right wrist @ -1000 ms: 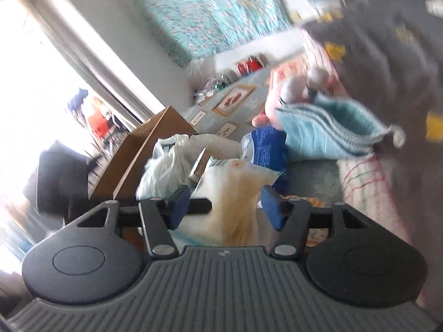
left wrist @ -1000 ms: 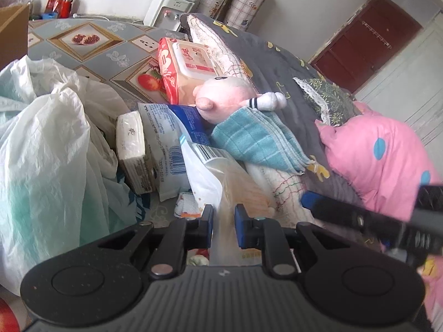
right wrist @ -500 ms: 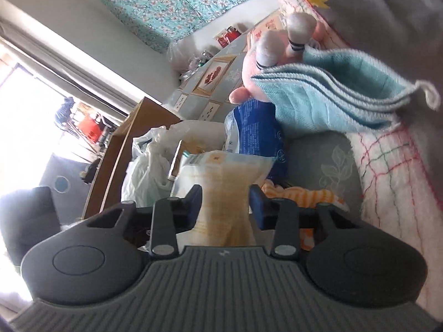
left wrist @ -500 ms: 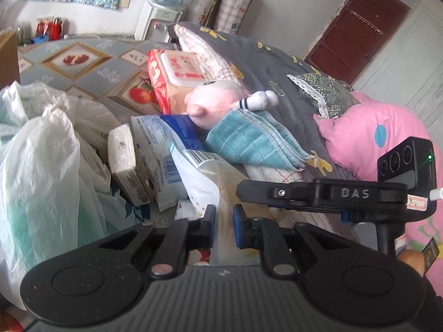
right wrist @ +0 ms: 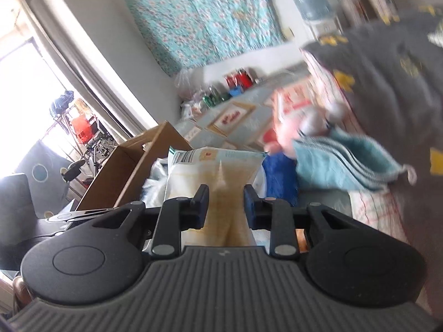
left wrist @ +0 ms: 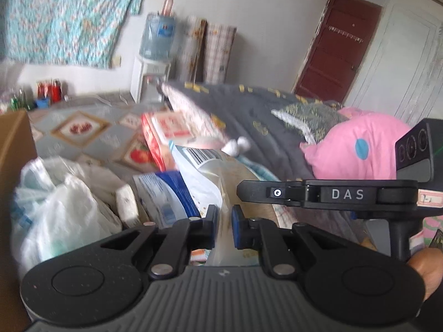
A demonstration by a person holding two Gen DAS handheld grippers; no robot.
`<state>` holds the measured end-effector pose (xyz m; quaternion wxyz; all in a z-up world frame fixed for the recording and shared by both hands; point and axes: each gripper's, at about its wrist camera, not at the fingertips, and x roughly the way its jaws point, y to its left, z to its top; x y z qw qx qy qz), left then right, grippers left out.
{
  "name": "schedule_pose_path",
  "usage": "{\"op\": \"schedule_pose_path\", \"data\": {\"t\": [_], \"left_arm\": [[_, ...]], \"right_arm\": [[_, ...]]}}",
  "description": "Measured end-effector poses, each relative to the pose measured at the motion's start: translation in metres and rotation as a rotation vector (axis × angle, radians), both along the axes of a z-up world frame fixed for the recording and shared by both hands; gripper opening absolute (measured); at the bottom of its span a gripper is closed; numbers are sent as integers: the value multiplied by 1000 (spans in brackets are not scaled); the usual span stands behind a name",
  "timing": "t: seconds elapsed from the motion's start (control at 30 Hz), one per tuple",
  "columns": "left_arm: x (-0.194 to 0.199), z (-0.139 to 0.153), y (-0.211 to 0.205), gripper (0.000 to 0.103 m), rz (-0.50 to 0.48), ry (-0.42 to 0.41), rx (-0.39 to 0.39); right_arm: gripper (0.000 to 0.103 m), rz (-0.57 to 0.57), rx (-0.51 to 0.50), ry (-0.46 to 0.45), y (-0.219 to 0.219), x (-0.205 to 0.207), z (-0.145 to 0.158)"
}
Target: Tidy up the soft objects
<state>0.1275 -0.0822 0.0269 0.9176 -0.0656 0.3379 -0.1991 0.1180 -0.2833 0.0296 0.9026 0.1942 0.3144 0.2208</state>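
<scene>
Pinching the clear snack bag [left wrist: 221, 182] from both sides: left tool [left wrist: 223, 228] clamped on it, right tool [right wrist: 225, 204] just closed onto it, bag now raised above the blue packet [left wrist: 166, 196]; white plastic bags [left wrist: 61, 210] left, teal towel [right wrist: 340, 163] right.

A floral turquoise cloth [left wrist: 66, 16] hangs on the white wall, a dark red door [left wrist: 337, 47] right, bright window [right wrist: 30, 83] left.

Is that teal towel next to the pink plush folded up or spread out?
Folded. In the right wrist view the teal towel shows several stacked layers along its edge, lying beside the pink plush on the bed.
</scene>
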Motion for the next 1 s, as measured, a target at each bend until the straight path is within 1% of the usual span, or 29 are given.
{"op": "schedule_pose_path", "data": {"t": [0.1, 0.27, 0.4, 0.47, 0.53, 0.63, 0.77, 0.9, 1.0], "left_arm": [[-12, 15, 11, 12, 31, -41, 12], [-26, 41, 48, 12, 122, -72, 50], [-35, 64, 96, 12, 226, -116, 106], [-34, 72, 127, 12, 286, -113, 125], [-30, 77, 159, 12, 351, -94, 141], [-20, 79, 205, 12, 442, -68, 176], [10, 70, 259, 12, 538, -15, 232], [51, 49, 302, 12, 598, 37, 326], [83, 30, 331, 12, 620, 85, 378]], "right_arm": [[25, 28, -18, -34, 19, -2, 18], [24, 115, -16, -57, 72, 11, 46], [24, 214, 20, -55, 134, 34, 67], [24, 268, 36, -43, 171, 49, 74], [24, 320, 51, -8, 210, 67, 76], [24, 372, 84, 86, 266, 103, 71], [21, 393, 83, 206, 334, 151, 55], [21, 385, 63, 317, 392, 192, 25], [20, 361, 85, 410, 423, 225, -5]]}}
